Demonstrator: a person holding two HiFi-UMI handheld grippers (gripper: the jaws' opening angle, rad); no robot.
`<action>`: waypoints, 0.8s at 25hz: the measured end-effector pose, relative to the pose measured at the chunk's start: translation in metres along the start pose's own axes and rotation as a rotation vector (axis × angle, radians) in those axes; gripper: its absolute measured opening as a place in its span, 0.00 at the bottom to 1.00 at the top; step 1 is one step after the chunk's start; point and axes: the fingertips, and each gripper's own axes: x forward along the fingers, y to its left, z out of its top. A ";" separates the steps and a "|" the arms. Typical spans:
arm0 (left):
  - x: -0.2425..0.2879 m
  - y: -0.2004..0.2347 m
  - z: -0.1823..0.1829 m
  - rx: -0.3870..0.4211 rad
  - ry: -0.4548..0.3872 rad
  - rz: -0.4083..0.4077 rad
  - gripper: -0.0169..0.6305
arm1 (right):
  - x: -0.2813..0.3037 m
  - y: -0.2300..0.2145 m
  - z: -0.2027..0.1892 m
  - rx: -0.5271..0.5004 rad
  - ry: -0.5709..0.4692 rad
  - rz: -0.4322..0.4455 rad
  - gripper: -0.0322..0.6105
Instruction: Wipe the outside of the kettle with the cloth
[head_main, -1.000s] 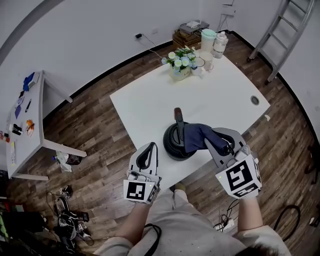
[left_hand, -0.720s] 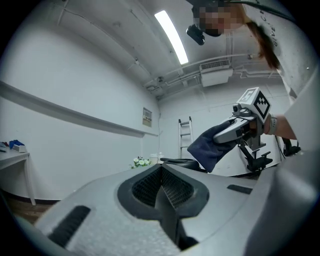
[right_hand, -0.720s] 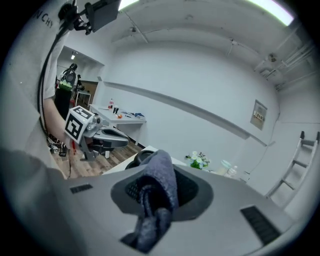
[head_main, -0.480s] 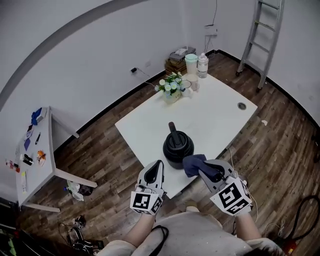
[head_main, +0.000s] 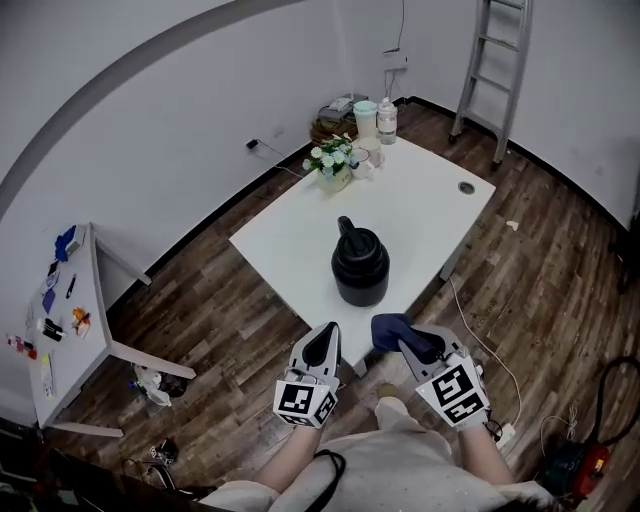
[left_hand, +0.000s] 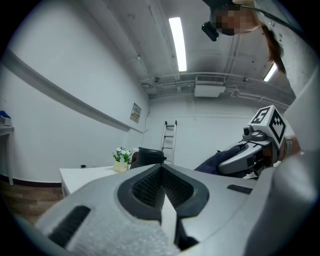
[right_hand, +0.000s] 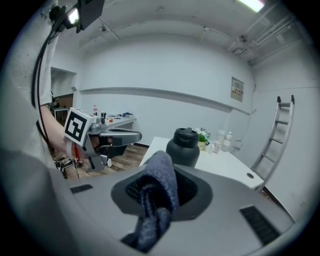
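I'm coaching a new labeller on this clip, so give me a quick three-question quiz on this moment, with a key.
1. True or false: the cloth is touching the kettle.
2. Which gripper holds the cloth? A. the left gripper B. the right gripper C. neither
3. Fill in: the kettle stands on the white ____.

Key: 1 false, the cloth is held clear of the kettle. 2 B, its jaws are shut on the cloth; the left gripper is shut and empty. 3 table.
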 end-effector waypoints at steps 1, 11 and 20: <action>-0.003 -0.002 -0.002 -0.002 -0.006 0.003 0.04 | -0.002 0.002 -0.001 -0.002 -0.003 -0.015 0.16; 0.007 -0.008 0.003 -0.027 -0.041 -0.015 0.04 | 0.002 0.006 0.005 0.035 -0.023 -0.092 0.16; 0.025 -0.004 0.002 -0.036 -0.039 -0.030 0.04 | 0.012 -0.004 0.001 0.027 0.006 -0.081 0.16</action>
